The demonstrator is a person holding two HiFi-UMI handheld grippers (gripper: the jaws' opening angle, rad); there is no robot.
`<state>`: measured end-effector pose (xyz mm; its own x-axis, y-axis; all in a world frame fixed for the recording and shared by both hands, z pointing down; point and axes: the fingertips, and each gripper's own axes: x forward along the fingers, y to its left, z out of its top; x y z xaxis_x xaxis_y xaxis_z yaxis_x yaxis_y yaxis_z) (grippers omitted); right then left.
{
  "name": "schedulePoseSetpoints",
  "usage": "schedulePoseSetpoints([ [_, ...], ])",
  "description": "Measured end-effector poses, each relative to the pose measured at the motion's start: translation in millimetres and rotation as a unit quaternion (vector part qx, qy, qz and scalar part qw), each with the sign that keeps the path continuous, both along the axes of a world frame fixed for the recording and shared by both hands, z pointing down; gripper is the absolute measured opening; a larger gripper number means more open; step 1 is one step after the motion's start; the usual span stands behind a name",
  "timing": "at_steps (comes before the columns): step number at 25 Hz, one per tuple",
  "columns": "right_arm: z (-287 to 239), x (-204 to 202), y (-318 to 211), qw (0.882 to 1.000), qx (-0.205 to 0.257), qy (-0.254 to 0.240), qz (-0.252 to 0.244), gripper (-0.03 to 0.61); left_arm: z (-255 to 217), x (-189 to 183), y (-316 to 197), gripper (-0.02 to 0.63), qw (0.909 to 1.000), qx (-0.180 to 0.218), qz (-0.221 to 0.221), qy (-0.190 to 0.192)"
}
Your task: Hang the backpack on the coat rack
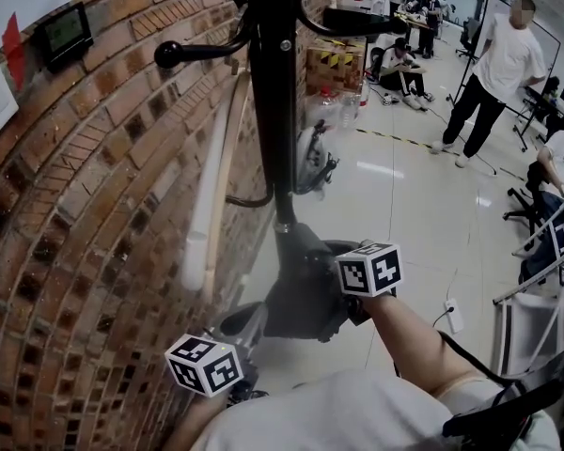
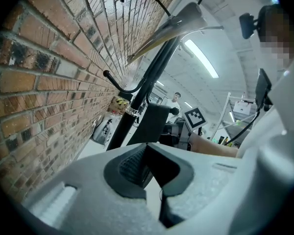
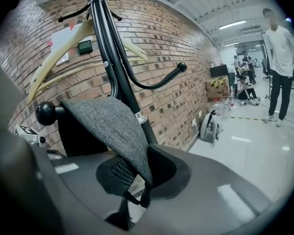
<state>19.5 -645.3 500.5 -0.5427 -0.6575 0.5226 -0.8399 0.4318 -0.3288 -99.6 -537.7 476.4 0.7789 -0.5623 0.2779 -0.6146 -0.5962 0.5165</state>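
Note:
The black coat rack pole (image 1: pixel 274 92) stands against the brick wall. The dark grey backpack (image 1: pixel 305 294) hangs low beside the pole. In the right gripper view its grey fabric (image 3: pixel 108 126) drapes over a ball-tipped rack arm (image 3: pixel 45 113) and runs down between the jaws. My right gripper (image 3: pixel 146 173) is shut on that fabric's lower edge, and it sits at the backpack's right side (image 1: pixel 343 294). My left gripper (image 1: pixel 249 327) is below the backpack, jaws shut with nothing between them (image 2: pixel 148 163). From there the backpack (image 2: pixel 154 119) shows farther off, beside the pole (image 2: pixel 137 111).
A pale wooden hanger (image 1: pixel 216 186) hangs on the rack against the wall. A small white bag (image 1: pixel 312 158) lies on the floor by the wall, with a cardboard box (image 1: pixel 334 64) behind it. A person (image 1: pixel 493 73) stands at the right; others sit farther back. A power strip (image 1: pixel 454 318) lies on the floor.

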Motion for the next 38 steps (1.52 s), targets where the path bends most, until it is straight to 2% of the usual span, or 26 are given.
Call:
schedulePoseSetpoints([
  [5,7,-6,6,1.000,-0.008,0.000,-0.021,0.048,-1,2,3,0.002,1.0000,0.001,-0.003,-0.002],
  [9,9,-16,13,0.998,-0.013,-0.012,-0.057,0.088,-1,4,8,0.002,1.0000,0.001,-0.006,-0.005],
  [11,9,-19,16,0.998,-0.011,-0.011,-0.068,0.155,-3,6,11,0.002,1.0000,0.001,-0.006,-0.006],
  [13,3,-17,17,0.998,0.001,-0.019,-0.065,0.251,-6,8,14,0.002,0.9999,0.004,-0.008,-0.007],
  [15,-7,-12,20,0.997,0.018,-0.026,-0.064,0.306,-11,9,18,0.002,0.9999,0.009,-0.011,-0.009],
  [19,-26,1,45,0.996,0.032,-0.042,-0.076,0.314,-22,14,31,0.002,0.9995,0.020,-0.022,-0.010],
  [21,-36,4,66,0.994,0.037,-0.046,-0.090,0.307,-26,19,42,0.002,0.9993,0.024,-0.027,-0.011],
  [22,-43,5,80,0.993,0.043,-0.046,-0.099,0.269,-28,22,48,0.002,0.9992,0.026,-0.028,-0.011],
  [24,-57,7,109,0.990,0.063,-0.048,-0.114,0.128,-32,29,64,0.002,0.9990,0.030,-0.031,-0.011],
  [28,-80,13,173,0.986,0.103,-0.035,-0.128,0.004,-43,50,100,0.002,0.9986,0.039,-0.034,-0.010],
  [33,-85,24,255,0.977,0.140,-0.024,-0.162,0.002,-53,79,164,0.002,0.9979,0.052,-0.038,-0.010],
  [38,-67,30,337,0.971,0.119,-0.025,-0.206,0.000,-50,99,240,0.002,0.9975,0.046,-0.050,-0.018],
])
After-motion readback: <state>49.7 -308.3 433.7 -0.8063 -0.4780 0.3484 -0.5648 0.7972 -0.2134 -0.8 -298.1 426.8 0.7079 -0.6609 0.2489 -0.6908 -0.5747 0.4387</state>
